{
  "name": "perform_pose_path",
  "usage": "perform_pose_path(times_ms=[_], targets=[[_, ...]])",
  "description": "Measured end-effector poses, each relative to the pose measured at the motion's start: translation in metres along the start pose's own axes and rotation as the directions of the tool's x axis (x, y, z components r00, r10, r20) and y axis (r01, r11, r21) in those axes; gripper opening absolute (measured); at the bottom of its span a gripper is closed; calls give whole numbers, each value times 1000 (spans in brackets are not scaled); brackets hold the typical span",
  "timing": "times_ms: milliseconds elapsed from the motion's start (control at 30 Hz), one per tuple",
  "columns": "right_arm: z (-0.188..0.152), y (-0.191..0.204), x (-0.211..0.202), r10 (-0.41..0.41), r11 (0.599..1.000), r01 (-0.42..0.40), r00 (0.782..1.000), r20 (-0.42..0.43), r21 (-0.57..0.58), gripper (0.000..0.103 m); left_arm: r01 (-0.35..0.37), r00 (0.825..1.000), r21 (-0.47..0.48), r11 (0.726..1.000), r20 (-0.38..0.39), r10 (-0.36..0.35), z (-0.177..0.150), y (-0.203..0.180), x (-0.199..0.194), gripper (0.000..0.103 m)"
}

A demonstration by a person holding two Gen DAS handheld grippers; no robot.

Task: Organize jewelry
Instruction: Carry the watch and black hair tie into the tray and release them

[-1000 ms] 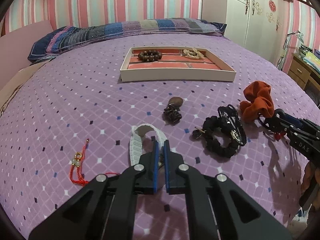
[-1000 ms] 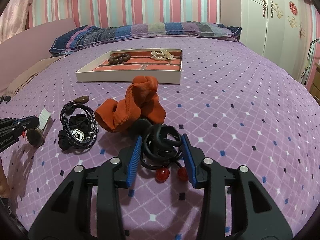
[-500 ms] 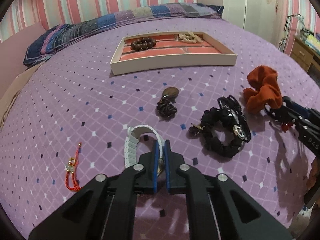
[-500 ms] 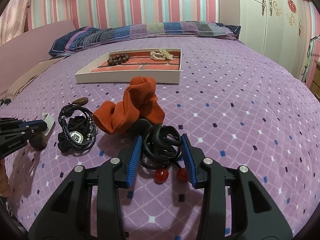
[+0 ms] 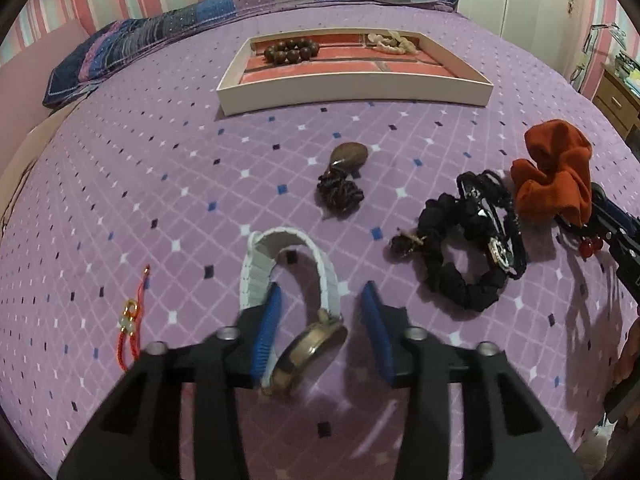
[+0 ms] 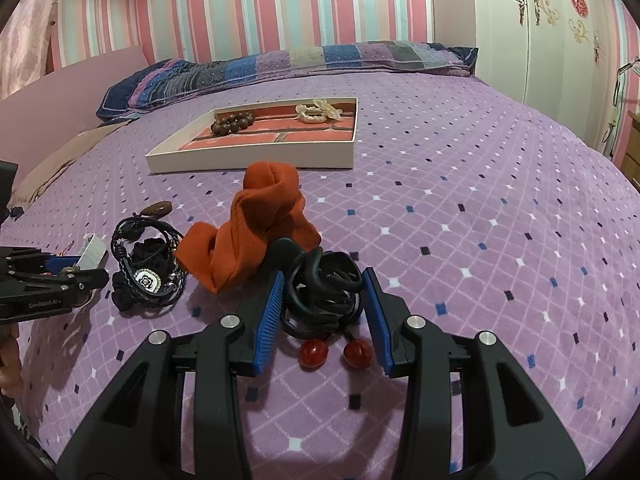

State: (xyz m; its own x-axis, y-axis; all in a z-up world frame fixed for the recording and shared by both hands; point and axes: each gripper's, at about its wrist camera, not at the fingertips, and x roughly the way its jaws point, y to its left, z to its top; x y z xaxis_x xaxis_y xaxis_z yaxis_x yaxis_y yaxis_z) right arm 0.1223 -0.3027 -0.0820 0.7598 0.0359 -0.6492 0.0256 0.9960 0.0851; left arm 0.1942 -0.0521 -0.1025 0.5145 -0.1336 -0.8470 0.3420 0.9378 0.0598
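My left gripper (image 5: 320, 320) is open around a white-strapped watch (image 5: 288, 276) with a gold case, which lies on the purple bedspread between the jaws. My right gripper (image 6: 323, 306) is open around black hair ties with red beads (image 6: 324, 300). An orange scrunchie (image 6: 256, 232) lies just beyond them. A black scrunchie with a black bracelet (image 5: 476, 236) lies to the right of the watch. A brown pendant on dark cord (image 5: 344, 172) lies mid-bed. The cream jewelry tray (image 5: 352, 92) at the far side holds brown beads (image 5: 292, 50) and a cream bracelet (image 5: 390, 42).
A red string charm (image 5: 130, 324) lies at the left. A striped pillow (image 6: 280, 64) lies behind the tray. A white wardrobe (image 6: 540, 32) stands at the right, with a wooden bedside cabinet (image 5: 618, 100) near the bed's right edge.
My left gripper has opened from shut on the watch strap, and the watch now lies between its jaws. The right gripper has not moved.
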Motion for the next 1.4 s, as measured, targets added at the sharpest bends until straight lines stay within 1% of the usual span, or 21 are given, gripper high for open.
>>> perform_pose_path(times_ms=[33,133,167,200,233,267,400,500,733,867,1067,1167,1233,1400], targets=[[0,0,0,0,1000,0,1000,2,1,40,-6,1000,2,1000,5,6,1,0,1,27],[-2,-1,0,0,1000,0,1000,5,4,40,3,1000,-6,1000,24,-3,2,0,2,24],[-2,-1,0,0,1000,0,1000,6,4,40,6,999,-9,1000,35,-5,1,1,1,21],[-2,-1,0,-2,1000,2,1000,6,2,40,6,999,-10,1000,42,-6,0,1,1,14],[-2,-2,0,-4,1000,4,1000,6,2,40,-5,999,-11,1000,51,5,-1,1,0,13],[-2,-2,0,-5,1000,5,1000,7,5,40,-12,998,-12,1000,63,13,-3,2,-1,13],[0,-3,-3,-13,1000,13,1000,15,7,40,6,996,-40,999,87,-2,-7,8,-6,12],[2,-5,-5,-20,1000,19,1000,22,9,40,1,994,-52,999,113,5,-6,12,-13,12],[16,-12,-15,-45,999,45,998,52,14,40,22,984,-53,998,180,-12,6,15,-39,12],[33,-12,-14,-50,999,49,996,72,5,40,20,976,-51,999,216,-8,25,16,-47,12],[65,-4,-4,-52,998,55,993,107,-22,40,32,965,-68,997,261,-13,67,28,-45,12],[89,-1,7,-41,999,44,993,113,-21,40,32,959,-77,997,283,-9,89,36,-41,12],[107,3,17,-44,999,48,992,121,-27,40,32,954,-87,996,298,-5,109,42,-37,12],[150,11,50,-40,999,43,992,119,-22,40,25,950,-99,995,313,8,155,51,-19,12]])
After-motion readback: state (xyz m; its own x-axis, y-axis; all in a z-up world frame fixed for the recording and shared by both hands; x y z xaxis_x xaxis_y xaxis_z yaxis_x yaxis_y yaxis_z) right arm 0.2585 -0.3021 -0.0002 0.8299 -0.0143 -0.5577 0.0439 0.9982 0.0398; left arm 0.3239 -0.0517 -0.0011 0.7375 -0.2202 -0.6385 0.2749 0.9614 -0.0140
